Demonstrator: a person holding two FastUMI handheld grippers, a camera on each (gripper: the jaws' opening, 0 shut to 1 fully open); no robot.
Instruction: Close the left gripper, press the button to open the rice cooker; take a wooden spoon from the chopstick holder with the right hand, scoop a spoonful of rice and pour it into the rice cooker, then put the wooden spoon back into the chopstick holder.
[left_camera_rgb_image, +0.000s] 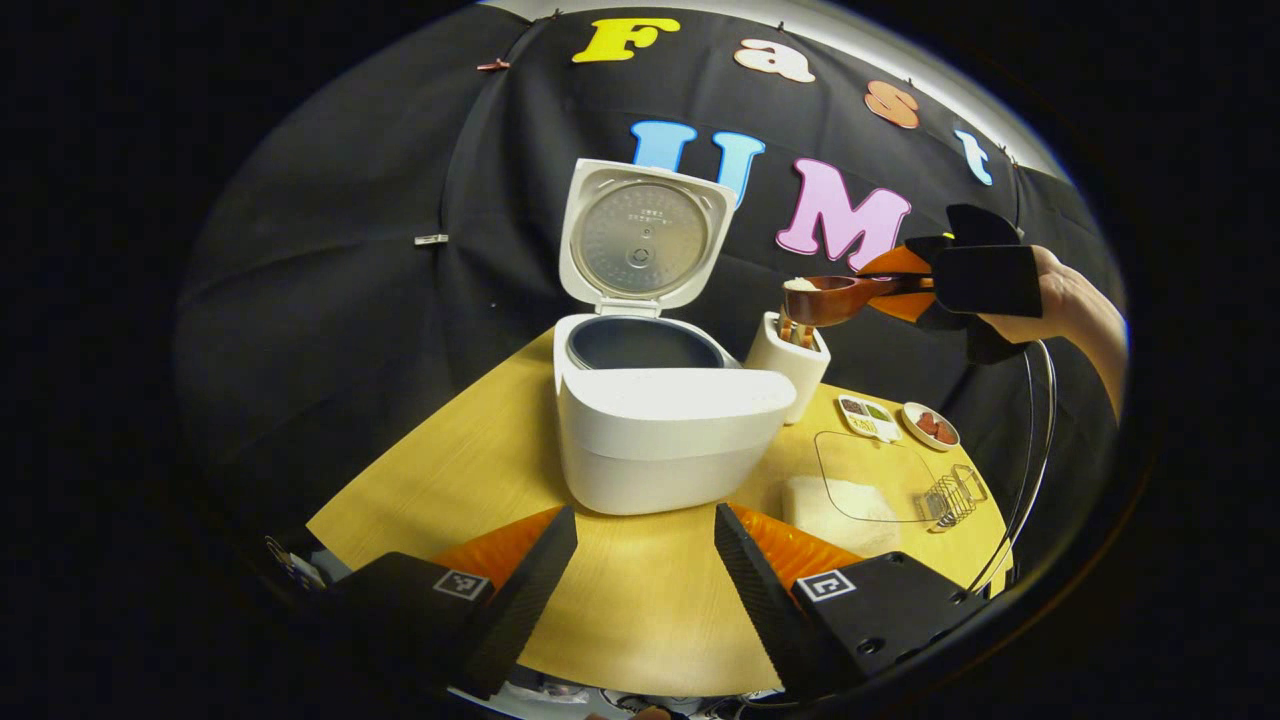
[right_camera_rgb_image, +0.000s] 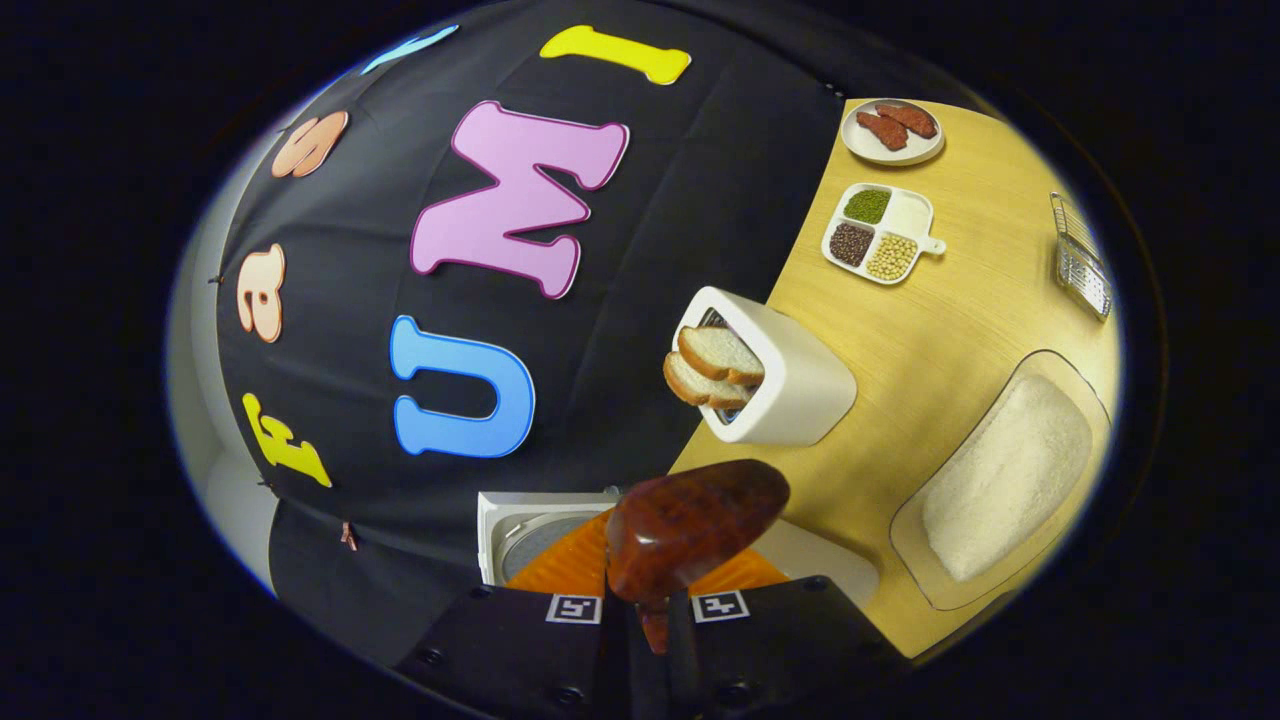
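Two tongs: I hold one pair in each hand.
Left tongs (left_camera_rgb_image: 645, 560): low over the desk (left_camera_rgb_image: 640, 610), fingers spread apart with nothing between them.
Right tongs (right_camera_rgb_image: 650, 625): fingers pressed together on the handle of the wooden spoon (right_camera_rgb_image: 690, 535).
Wooden spoon: seen from my left tongs it hangs high and off to the right, bowl level with a small white heap of rice in it, just above the chopstick holder (left_camera_rgb_image: 790, 365).
Rice cooker (left_camera_rgb_image: 665, 430): straight ahead of my left tongs, lid (left_camera_rgb_image: 640, 240) upright, dark inner pot open to view.
Chopstick holder: just beside the cooker, on its right.
Rice tray (right_camera_rgb_image: 1005, 480): clear, white rice inside, to the right of my right tongs.
Small dishes: a divided dish of beans (right_camera_rgb_image: 880, 232) and a plate (right_camera_rgb_image: 892, 130) with red pieces, beyond the tray.
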